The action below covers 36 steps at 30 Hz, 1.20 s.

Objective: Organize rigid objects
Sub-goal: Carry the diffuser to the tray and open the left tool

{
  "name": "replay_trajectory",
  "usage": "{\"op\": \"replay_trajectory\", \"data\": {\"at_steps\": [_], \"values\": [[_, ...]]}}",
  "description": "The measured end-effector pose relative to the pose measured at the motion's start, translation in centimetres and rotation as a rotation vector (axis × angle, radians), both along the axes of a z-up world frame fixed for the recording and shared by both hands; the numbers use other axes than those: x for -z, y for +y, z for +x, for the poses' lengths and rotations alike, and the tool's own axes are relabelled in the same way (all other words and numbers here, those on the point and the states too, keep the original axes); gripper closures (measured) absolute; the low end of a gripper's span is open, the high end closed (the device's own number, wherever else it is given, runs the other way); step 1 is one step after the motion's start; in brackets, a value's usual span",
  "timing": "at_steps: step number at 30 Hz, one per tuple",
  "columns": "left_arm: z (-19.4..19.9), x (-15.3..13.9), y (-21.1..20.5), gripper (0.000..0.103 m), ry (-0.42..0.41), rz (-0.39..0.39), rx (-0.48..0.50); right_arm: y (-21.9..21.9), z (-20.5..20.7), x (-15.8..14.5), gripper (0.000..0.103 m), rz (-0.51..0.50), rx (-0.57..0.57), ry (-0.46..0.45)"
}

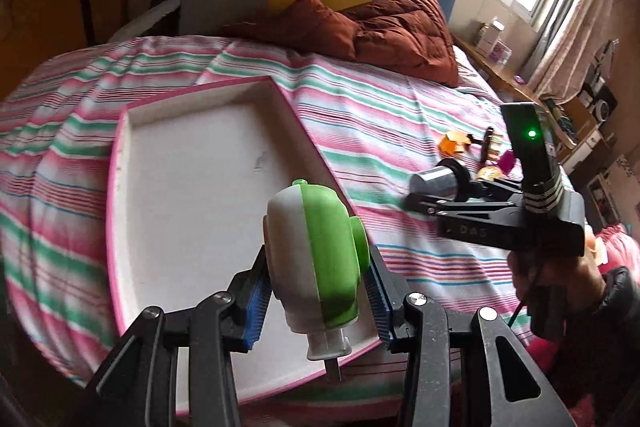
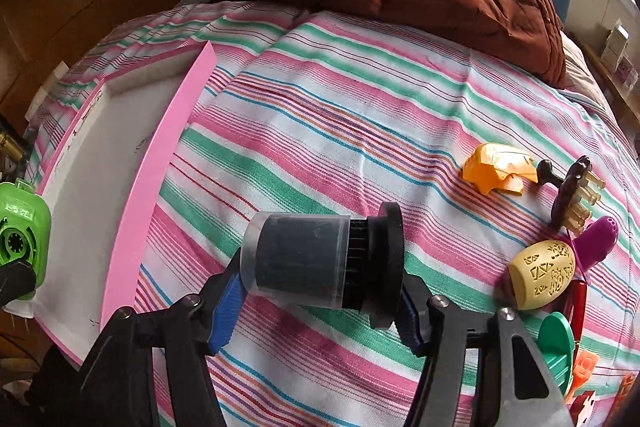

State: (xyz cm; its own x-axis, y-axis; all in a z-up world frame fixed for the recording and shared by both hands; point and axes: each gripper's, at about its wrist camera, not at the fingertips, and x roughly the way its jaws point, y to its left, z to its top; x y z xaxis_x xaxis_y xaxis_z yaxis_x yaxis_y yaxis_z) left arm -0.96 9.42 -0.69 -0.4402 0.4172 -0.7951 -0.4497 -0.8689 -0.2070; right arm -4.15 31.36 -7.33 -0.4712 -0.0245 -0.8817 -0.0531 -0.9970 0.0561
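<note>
Left gripper (image 1: 316,291) jaws clamped on a green-and-white rounded plastic gadget (image 1: 316,259) with a short white stem at its bottom, blue ribbed pads (image 1: 256,303) pressing both sides. Gadget held above the near right corner of a shallow white tray with pink rim (image 1: 298,115), which lies on the pink-green striped bedsheet (image 1: 360,115). Right gripper (image 2: 320,303) jaws clamped on a black cylinder with clear plastic cap and wide black flange (image 2: 320,259), held over the sheet, just right of the tray. Loose items on sheet at far right: orange plastic piece (image 2: 498,169), brown pronged brush (image 2: 572,195), cream carved egg-shaped object (image 2: 540,275), magenta plastic item (image 2: 598,239). Rust-brown quilt (image 2: 460,3) bunched at the head of the bed.
</note>
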Motion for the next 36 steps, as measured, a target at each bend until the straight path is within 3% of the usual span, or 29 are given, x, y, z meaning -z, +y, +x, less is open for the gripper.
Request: {"op": "replay_trajectory", "data": {"at_steps": [5, 10, 19, 25, 36], "values": [[0.3, 0.2, -1.4, 0.058, 0.031, -0.063, -0.055, 0.1, 0.1, 0.1, 0.039, 0.013, -0.006, 0.015], [0.0, 1.0, -2.2, 0.058, 0.011, -0.095, -0.093, 0.2, 0.1, 0.0, 0.039, 0.019, -0.001, 0.015], [-1.8, 2.2, -3.5, 0.058, -0.073, -0.037, -0.133, 0.0, 0.1, -0.1, 0.039, 0.042, -0.001, 0.007], [-5.4, 1.8, -4.6, 0.058, -0.055, -0.012, -0.157, 0.0, 0.1, -0.2, 0.039, 0.05, 0.0, 0.005], [-13.7, 2.8, -5.0, 0.058, -0.013, -0.067, -0.213, 0.0, 0.1, -0.2, 0.039, 0.051, 0.0, 0.005]]}}
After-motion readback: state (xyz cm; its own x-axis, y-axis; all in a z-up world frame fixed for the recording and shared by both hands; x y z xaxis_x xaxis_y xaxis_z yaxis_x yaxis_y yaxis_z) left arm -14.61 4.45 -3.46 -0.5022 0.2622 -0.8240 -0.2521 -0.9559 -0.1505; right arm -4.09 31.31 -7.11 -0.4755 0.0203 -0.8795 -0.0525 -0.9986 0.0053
